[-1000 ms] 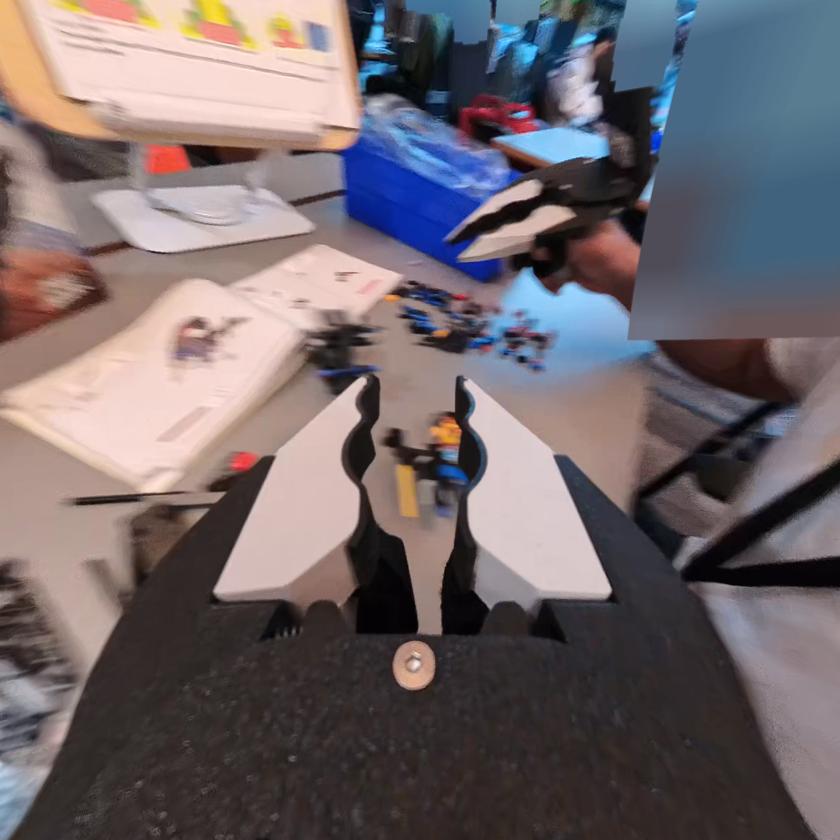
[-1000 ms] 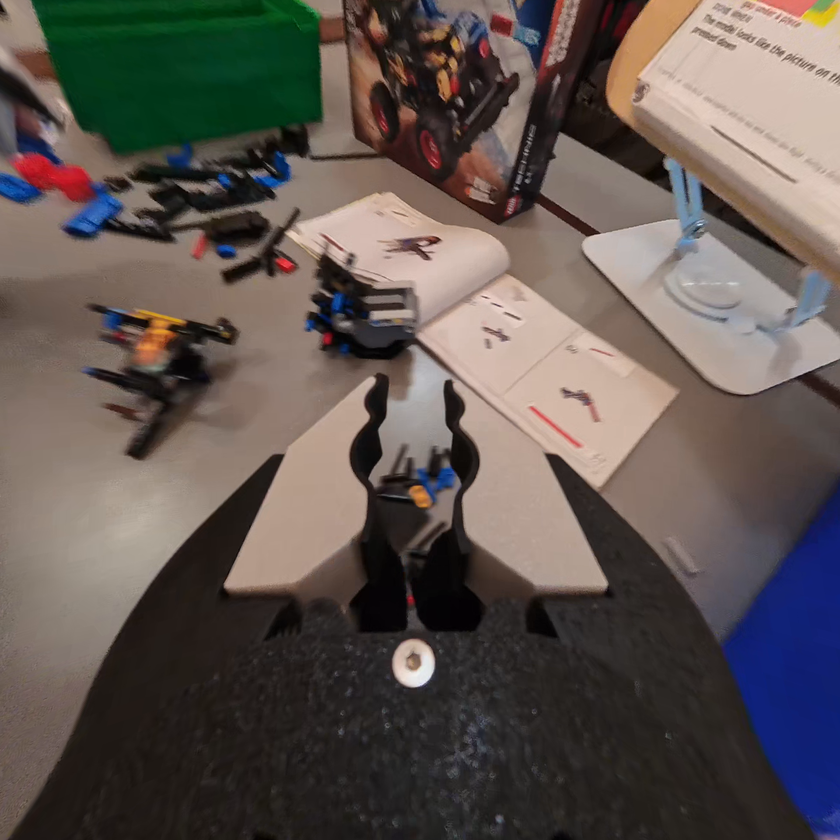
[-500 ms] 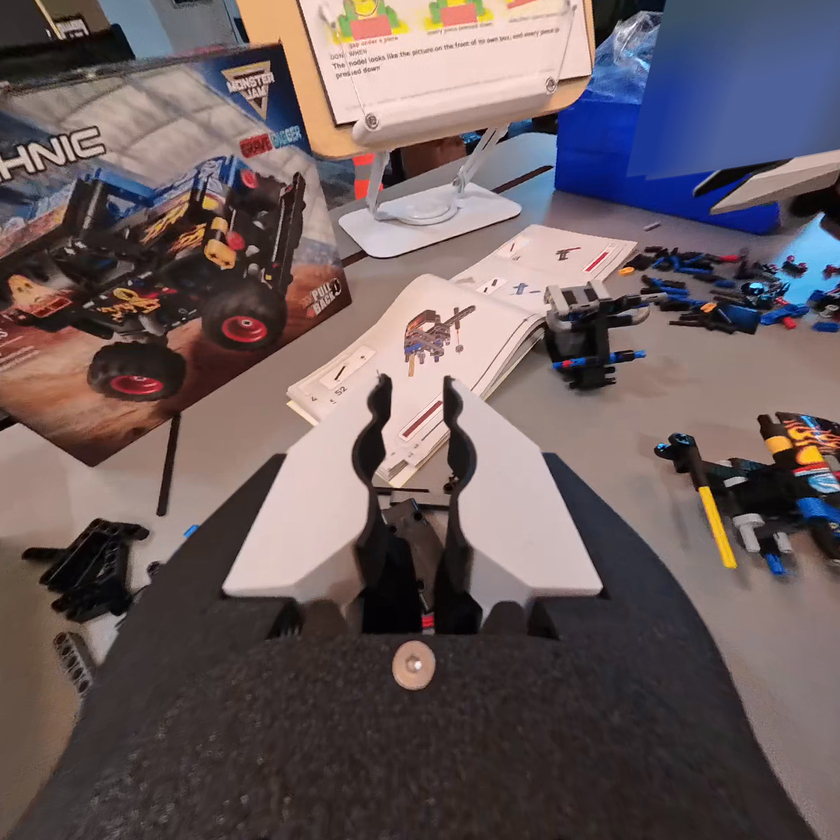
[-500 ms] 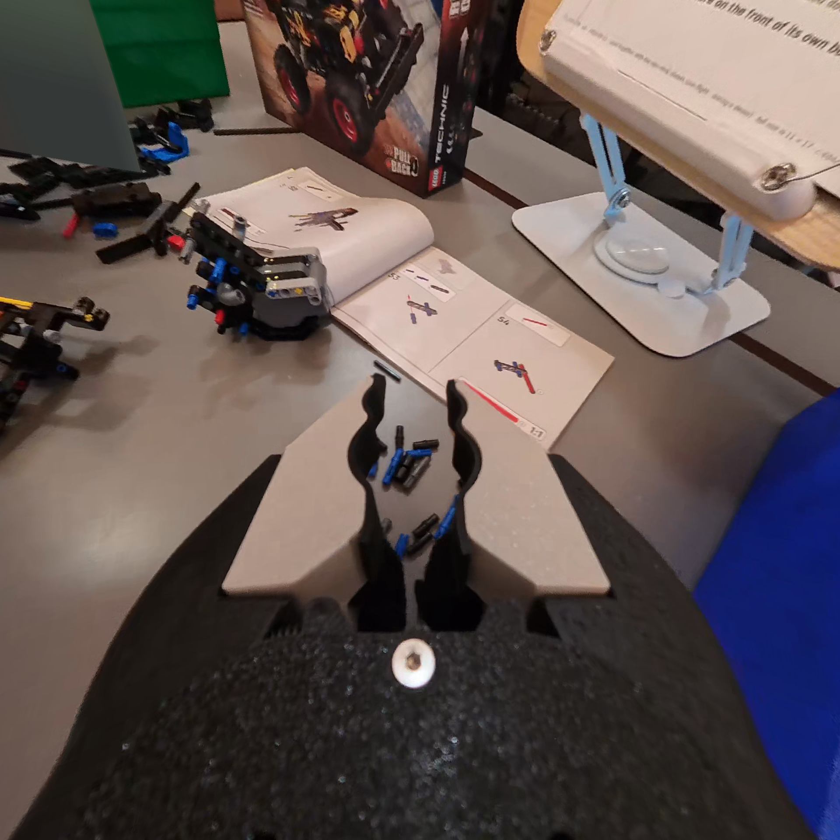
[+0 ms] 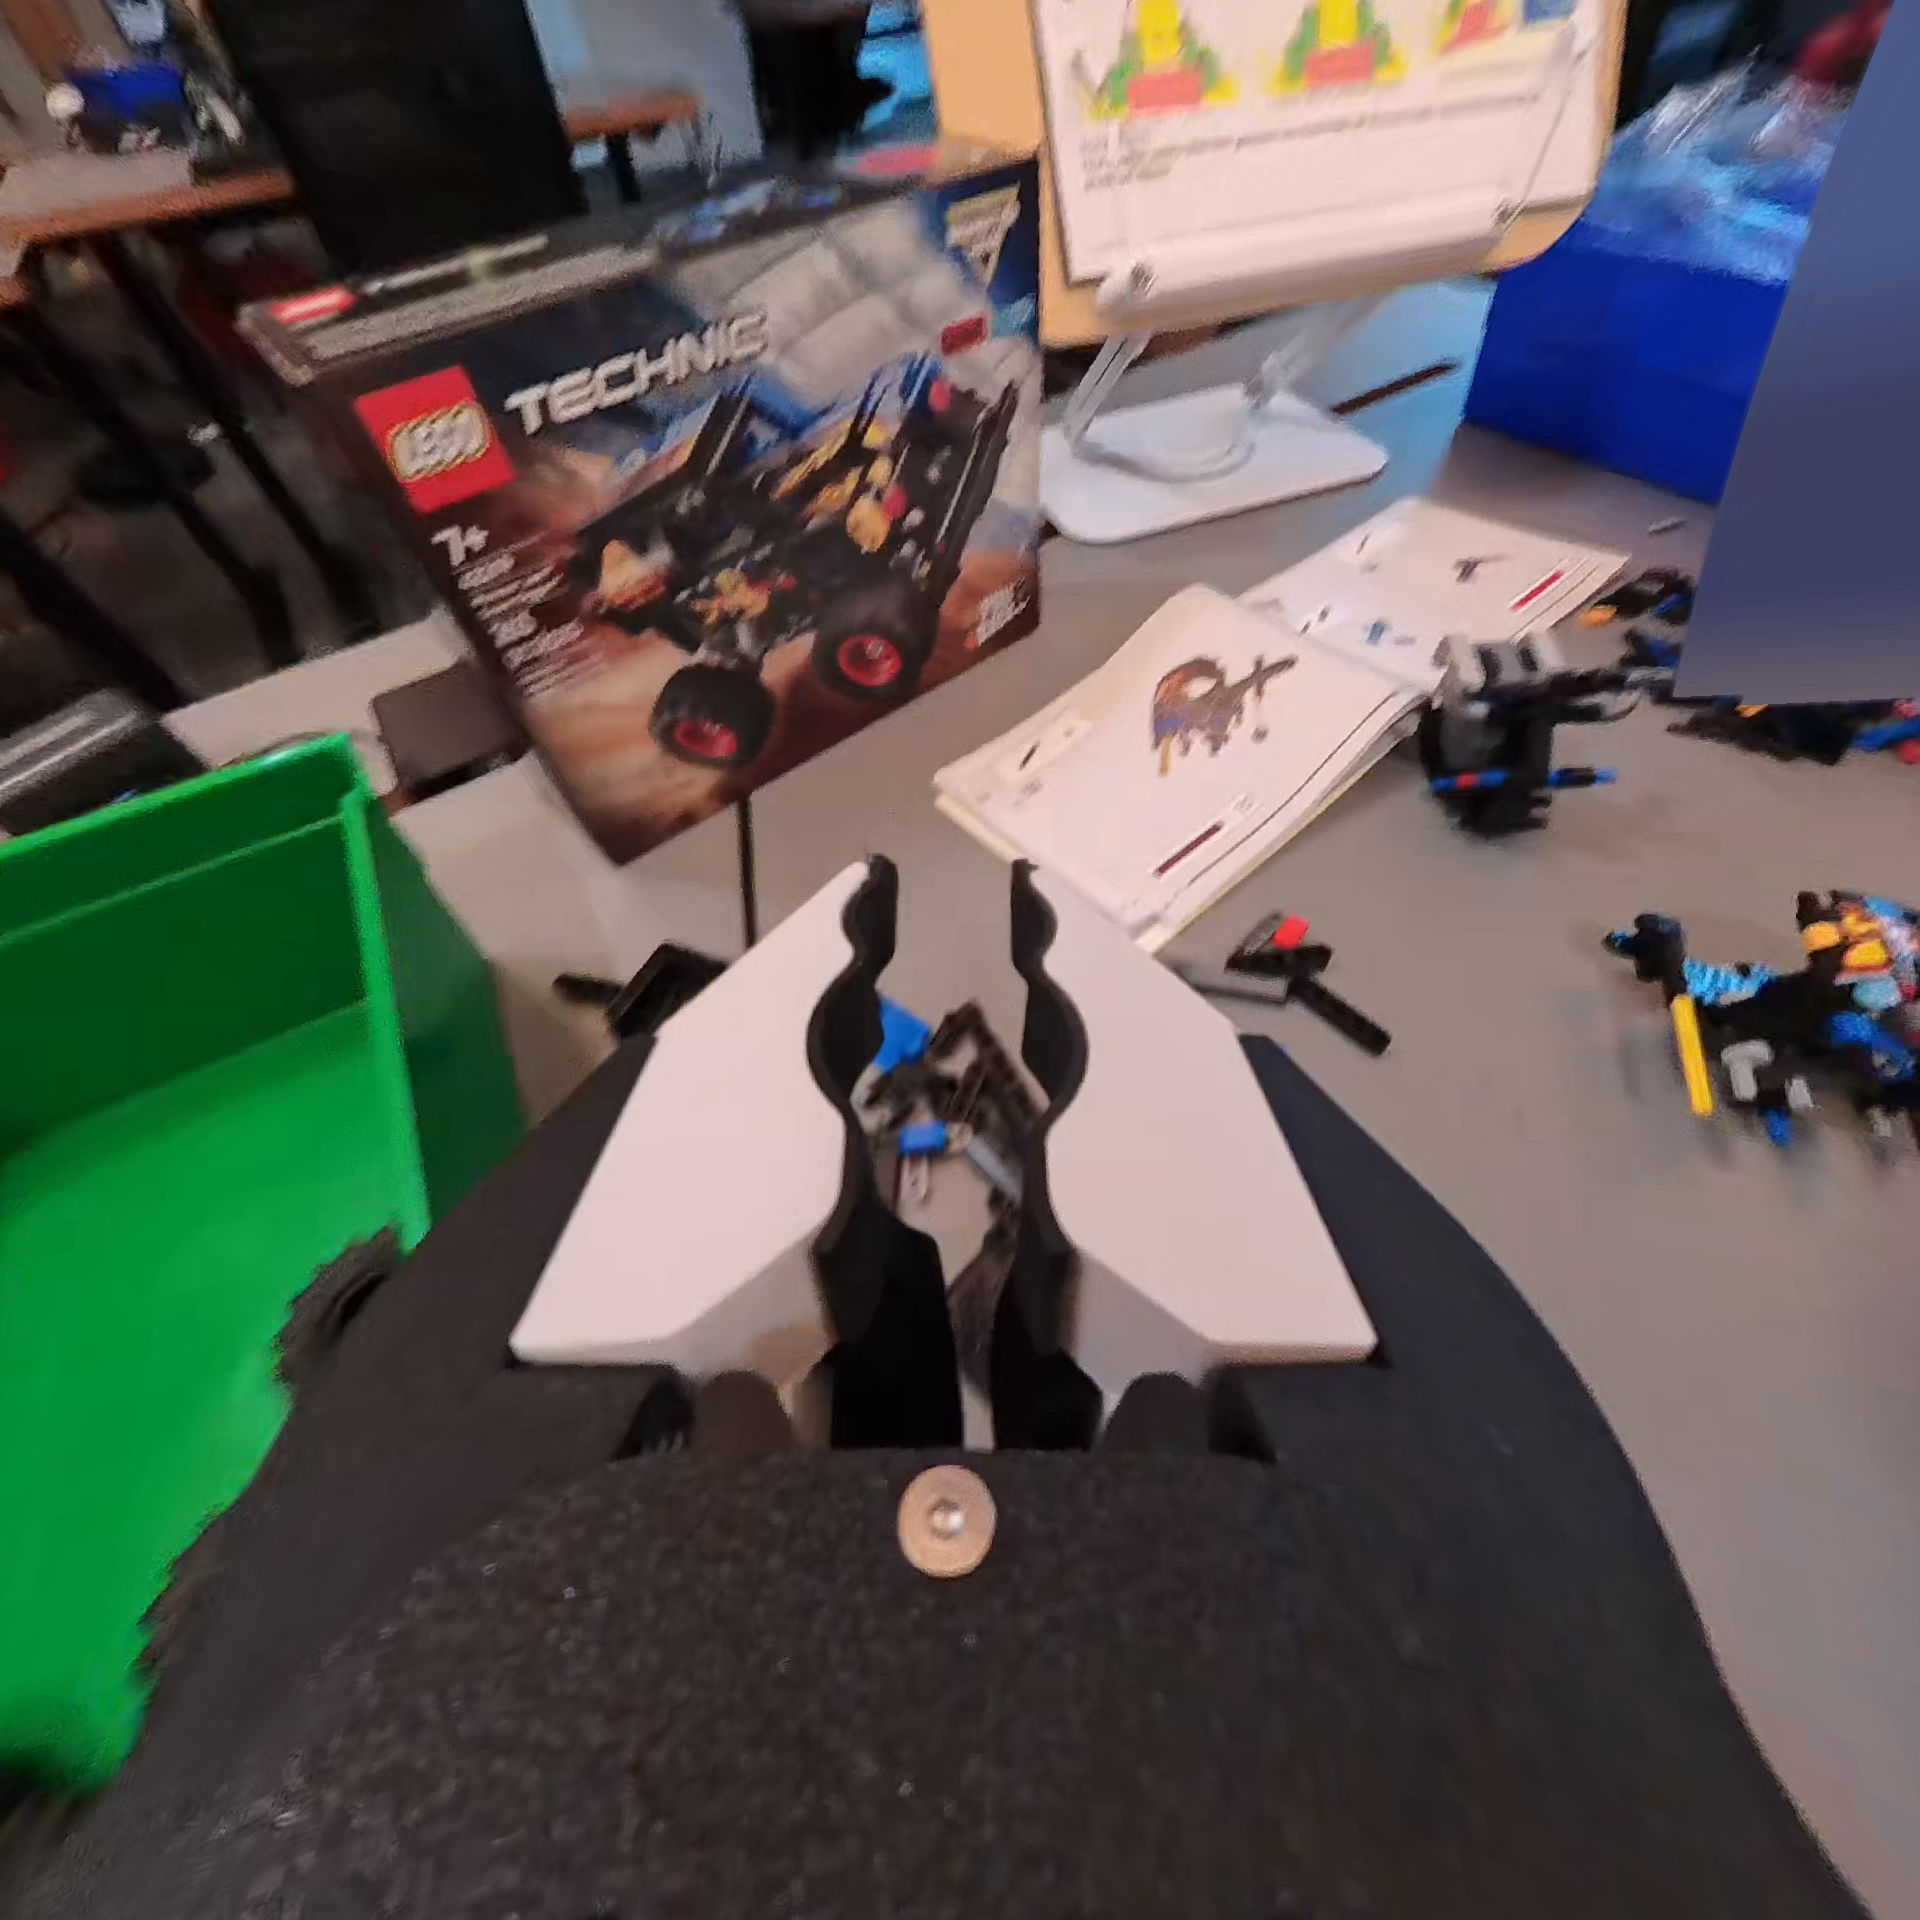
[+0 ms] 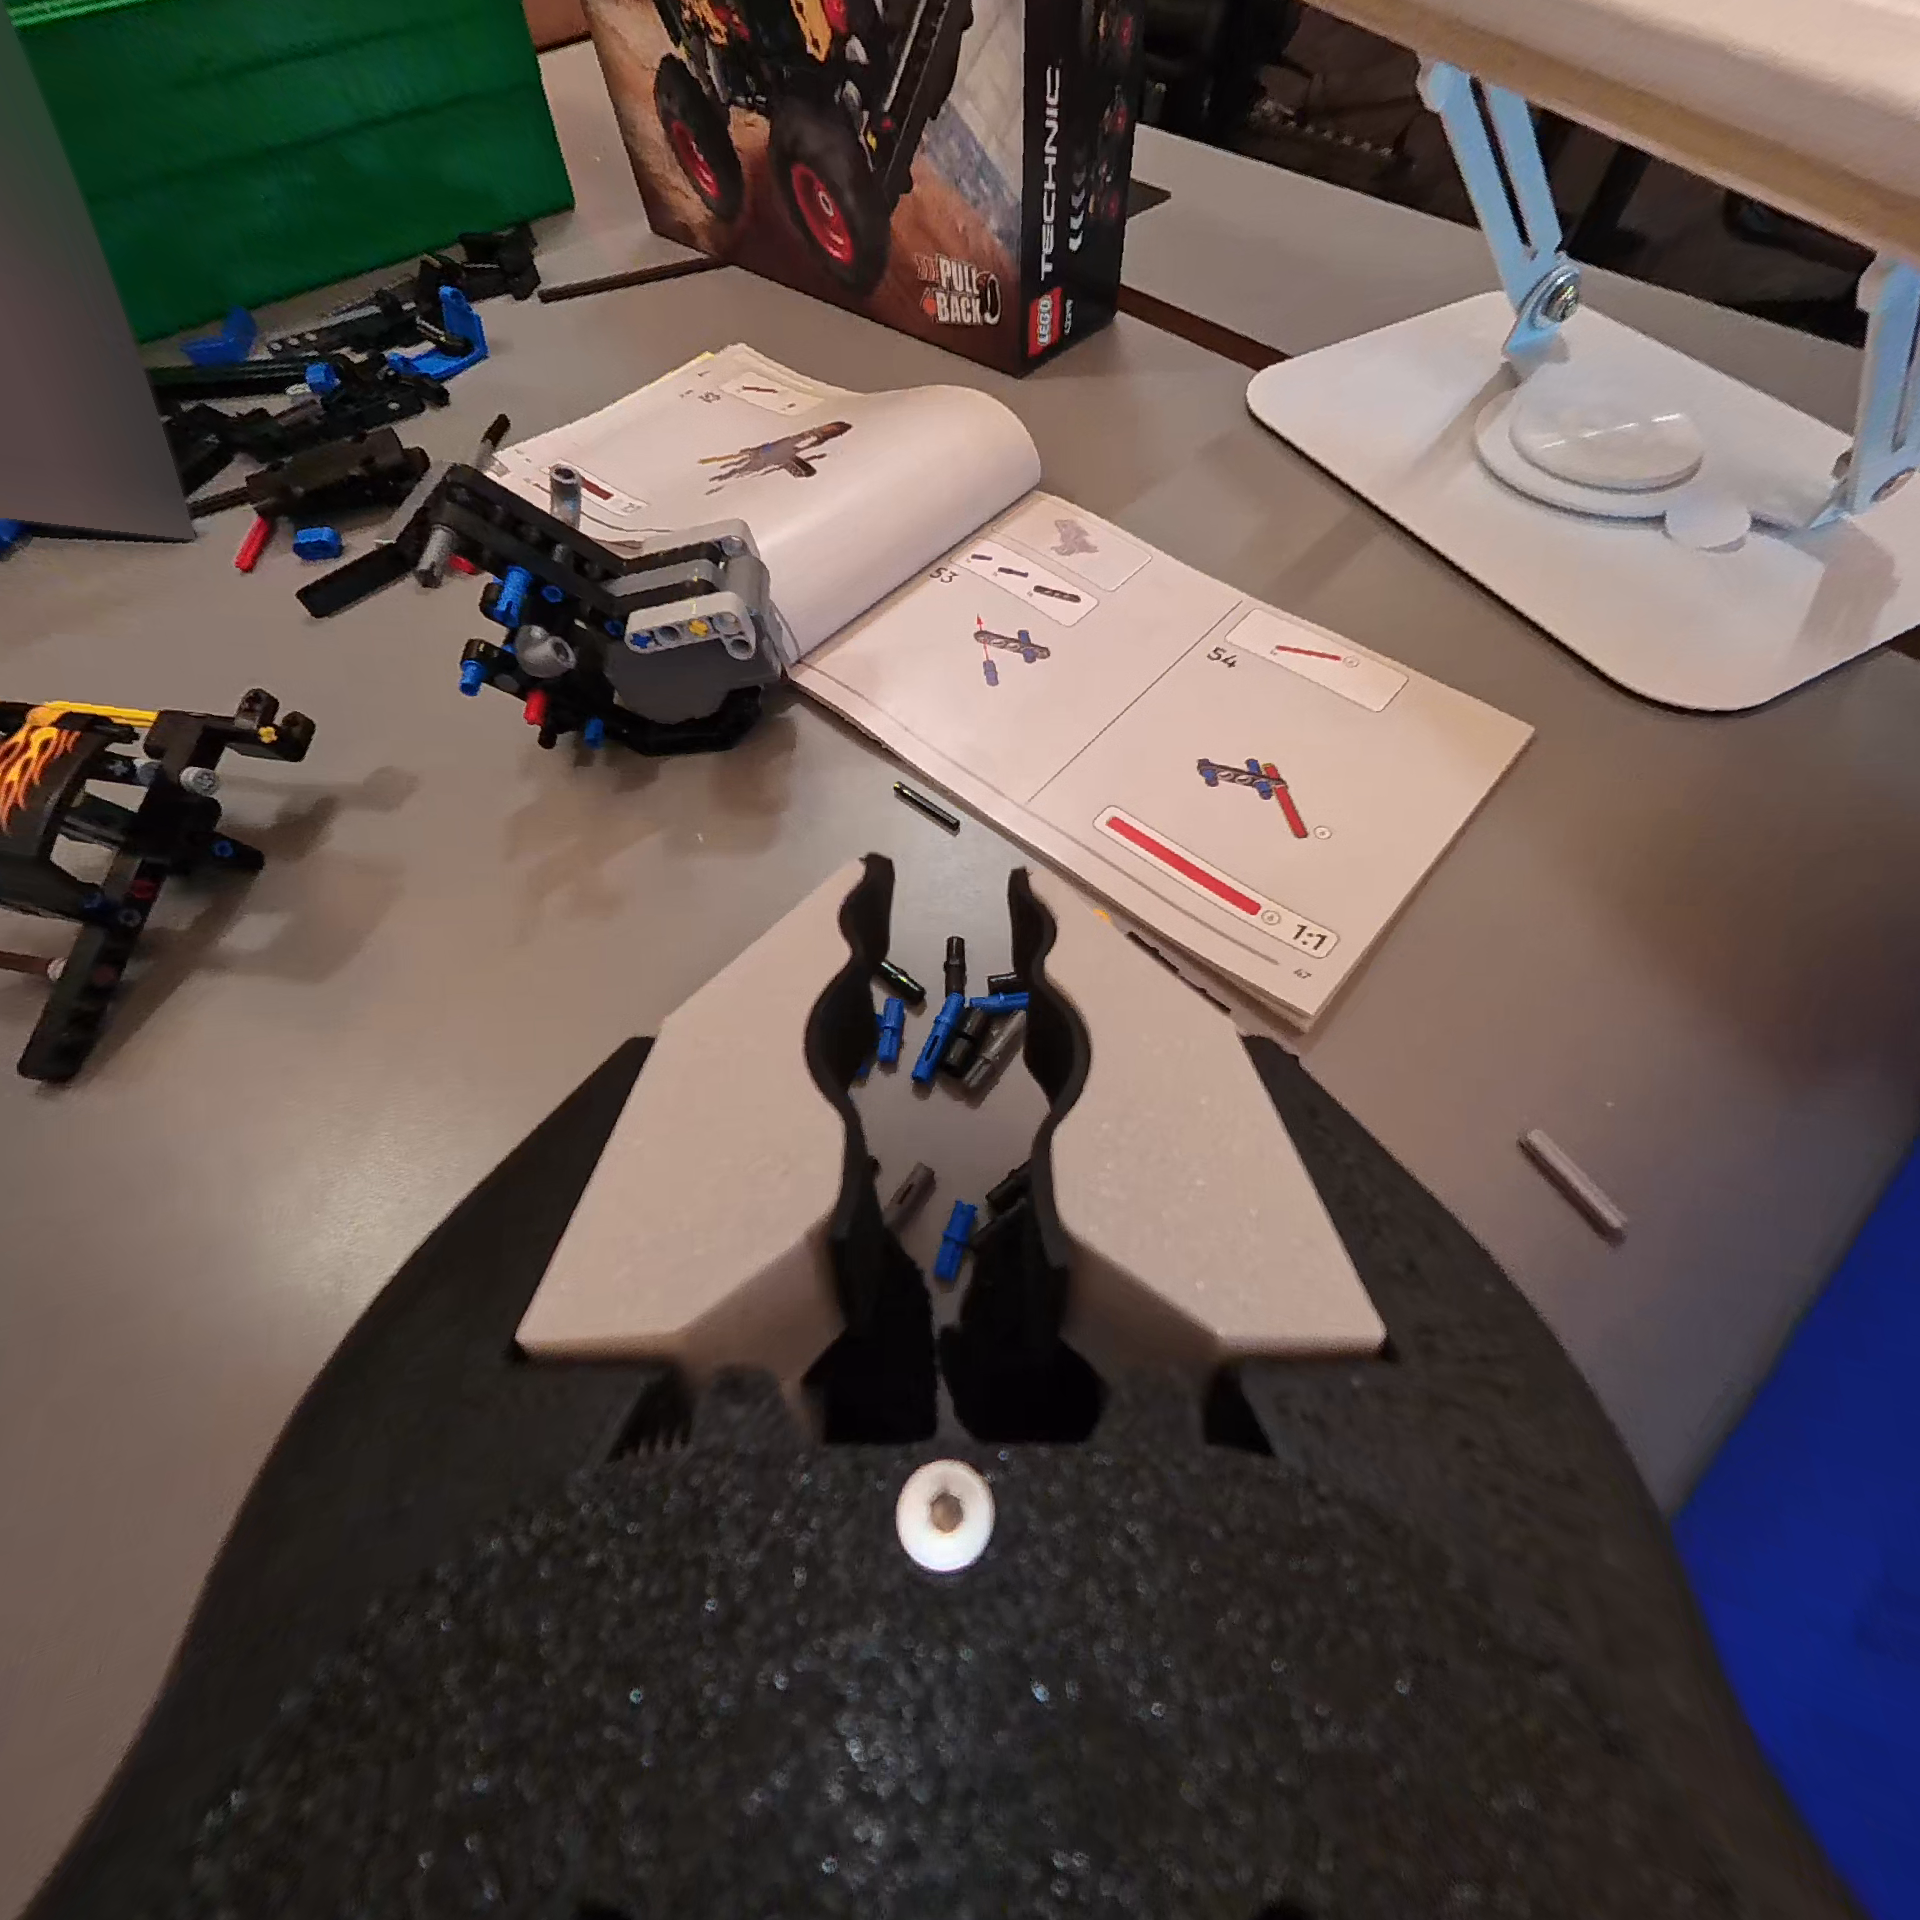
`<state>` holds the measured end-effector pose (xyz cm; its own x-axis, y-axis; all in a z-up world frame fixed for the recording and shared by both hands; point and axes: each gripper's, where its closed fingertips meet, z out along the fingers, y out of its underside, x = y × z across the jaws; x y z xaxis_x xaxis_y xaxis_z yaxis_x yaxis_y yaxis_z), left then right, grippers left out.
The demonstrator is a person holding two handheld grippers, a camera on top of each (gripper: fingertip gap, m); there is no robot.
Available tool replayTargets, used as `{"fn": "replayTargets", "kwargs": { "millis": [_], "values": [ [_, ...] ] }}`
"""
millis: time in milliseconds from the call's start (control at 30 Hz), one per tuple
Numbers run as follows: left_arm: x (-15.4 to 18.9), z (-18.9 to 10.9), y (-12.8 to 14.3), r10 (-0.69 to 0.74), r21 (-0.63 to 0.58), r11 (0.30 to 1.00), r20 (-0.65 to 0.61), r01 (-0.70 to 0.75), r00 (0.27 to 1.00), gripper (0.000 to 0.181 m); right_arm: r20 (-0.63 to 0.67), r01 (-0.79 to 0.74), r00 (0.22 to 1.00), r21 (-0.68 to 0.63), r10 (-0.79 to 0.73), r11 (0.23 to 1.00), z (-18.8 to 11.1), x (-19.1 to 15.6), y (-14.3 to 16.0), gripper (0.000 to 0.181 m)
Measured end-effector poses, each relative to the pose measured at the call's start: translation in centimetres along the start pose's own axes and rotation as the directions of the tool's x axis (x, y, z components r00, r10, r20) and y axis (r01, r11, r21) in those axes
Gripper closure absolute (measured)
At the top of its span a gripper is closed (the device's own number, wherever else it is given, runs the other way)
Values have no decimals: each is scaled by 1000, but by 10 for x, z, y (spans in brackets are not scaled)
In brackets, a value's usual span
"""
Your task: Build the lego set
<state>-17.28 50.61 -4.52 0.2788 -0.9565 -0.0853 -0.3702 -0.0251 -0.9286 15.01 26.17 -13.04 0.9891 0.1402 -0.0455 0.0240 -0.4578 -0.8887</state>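
Note:
My left gripper [image 5: 951, 894] is open and empty, above a small heap of black and blue loose pieces [image 5: 951, 1081] beside the green bin [image 5: 208, 1039]. My right gripper [image 6: 951, 883] is open and empty, low over several blue, black and grey pins [image 6: 961, 1023] on the grey table. A grey and black sub-assembly [image 6: 623, 623] rests against the open instruction booklet [image 6: 1143, 727]; it also shows in the left wrist view [image 5: 1496, 738]. A black sub-assembly with flame stickers [image 6: 104, 800] lies at the left; in the left wrist view it [image 5: 1787, 1029] lies at the right.
The set's box [image 5: 727, 540] stands behind the booklet [image 5: 1195, 748]. A white stand [image 6: 1579, 488] holds a sheet at the back right. A blue bin [image 6: 1818, 1403] borders the right. More loose pieces [image 6: 322, 416] lie before the green bin [image 6: 291, 135]. A grey axle [image 6: 1569, 1184] lies alone. There is about 40 cm between the tips of the two grippers. The grey axle [image 6: 1569, 1184] is about 12 cm from my right fingertips.
My left gripper has swung left, away from the flame sub-assembly to the loose pieces by the green bin. My right gripper has moved closer over the pins. Both stay open.

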Motion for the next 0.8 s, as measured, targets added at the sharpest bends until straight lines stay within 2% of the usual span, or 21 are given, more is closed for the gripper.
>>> {"fn": "replayTargets", "kwargs": {
  "millis": [133,300,500,633,800],
  "values": [
    [-3,-23,22,66,-188,981,50,-55,997,161,11,-17,1000,4,17,1000,-1,0,-2,160],
    [6,-32,58,99,-344,935,17,-87,995,162,-10,20,1000,16,-20,1000,-4,-3,-6,161],
    [43,-13,68,99,-317,941,-83,-121,992,162,-63,88,994,-6,-88,996,-4,-1,-4,162],
    [49,-10,89,119,-382,912,-104,-150,987,162,-45,102,994,27,-101,994,-7,-4,-10,162],
    [61,-23,112,151,-484,847,-179,-220,972,163,-76,119,990,26,-117,993,-11,-1,-13,162]
  ]
}}
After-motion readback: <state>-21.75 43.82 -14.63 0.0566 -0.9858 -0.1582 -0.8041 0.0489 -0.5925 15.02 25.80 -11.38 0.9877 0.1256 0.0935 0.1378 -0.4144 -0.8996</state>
